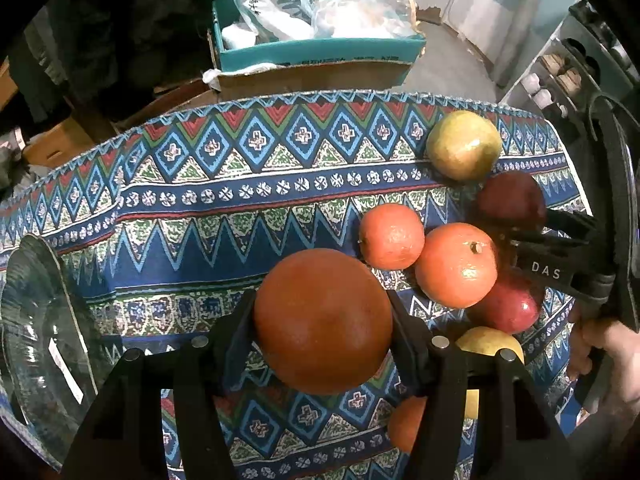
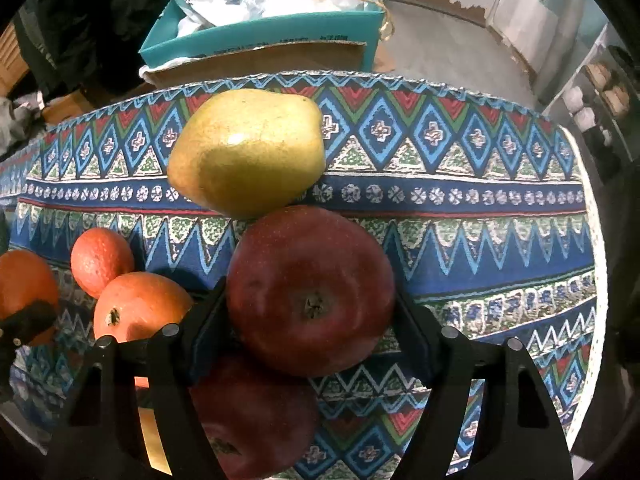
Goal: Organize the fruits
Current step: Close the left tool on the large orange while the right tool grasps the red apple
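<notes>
Fruit lay gathered on the bench, whose patterned cloth (image 1: 248, 184) ran in blue, red and green bands. The left hand-held gripper (image 1: 323, 320) was clenched on a large orange (image 1: 322, 320), its two black fingers pressed against either side of it. Just beyond that sat two smaller oranges (image 1: 391, 236) (image 1: 456, 266) touching each other, with a yellow-green pear (image 1: 464, 145) further back near the far edge of the cloth. The right hand-held gripper (image 2: 310, 312) gripped a dark red apple (image 2: 311, 290) by its sides, the stem end turned toward the camera, and the pear (image 2: 246, 152) sat right behind the apple. A second red apple (image 2: 248, 412) lay lower down, under the right gripper's fingers. At the left edge of the bench stood a clear glass bowl (image 1: 38, 332). Behind the bench was a teal box (image 1: 316, 50) stuffed with plastic bags.
</notes>
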Tool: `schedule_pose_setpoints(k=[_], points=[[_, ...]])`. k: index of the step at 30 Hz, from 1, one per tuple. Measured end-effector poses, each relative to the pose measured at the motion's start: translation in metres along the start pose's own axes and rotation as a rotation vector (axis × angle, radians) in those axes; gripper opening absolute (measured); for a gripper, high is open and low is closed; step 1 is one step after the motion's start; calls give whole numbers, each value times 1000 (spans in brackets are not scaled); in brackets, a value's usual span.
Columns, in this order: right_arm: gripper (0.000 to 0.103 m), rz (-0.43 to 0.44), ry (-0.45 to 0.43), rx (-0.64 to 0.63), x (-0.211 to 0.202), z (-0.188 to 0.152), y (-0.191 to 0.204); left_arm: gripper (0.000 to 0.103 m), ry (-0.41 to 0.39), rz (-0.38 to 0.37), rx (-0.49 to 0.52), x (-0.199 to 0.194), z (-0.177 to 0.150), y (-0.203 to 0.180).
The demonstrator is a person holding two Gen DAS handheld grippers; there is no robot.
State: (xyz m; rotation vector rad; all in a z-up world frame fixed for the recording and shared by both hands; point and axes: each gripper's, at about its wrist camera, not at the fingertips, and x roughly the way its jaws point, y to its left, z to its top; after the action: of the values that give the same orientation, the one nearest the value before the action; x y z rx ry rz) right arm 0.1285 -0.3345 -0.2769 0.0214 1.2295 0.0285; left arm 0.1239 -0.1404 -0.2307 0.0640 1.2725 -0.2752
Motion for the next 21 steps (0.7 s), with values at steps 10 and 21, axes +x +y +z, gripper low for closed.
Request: schedule_pose_setpoints(k=[10,21], points=[[75,-47,-122,-26,-51,-7,2,63,-86,17,13,-38,0,0],[75,-44,-237,-54,-110,-16,18,63,-179,31,-5,-81,-8,3]])
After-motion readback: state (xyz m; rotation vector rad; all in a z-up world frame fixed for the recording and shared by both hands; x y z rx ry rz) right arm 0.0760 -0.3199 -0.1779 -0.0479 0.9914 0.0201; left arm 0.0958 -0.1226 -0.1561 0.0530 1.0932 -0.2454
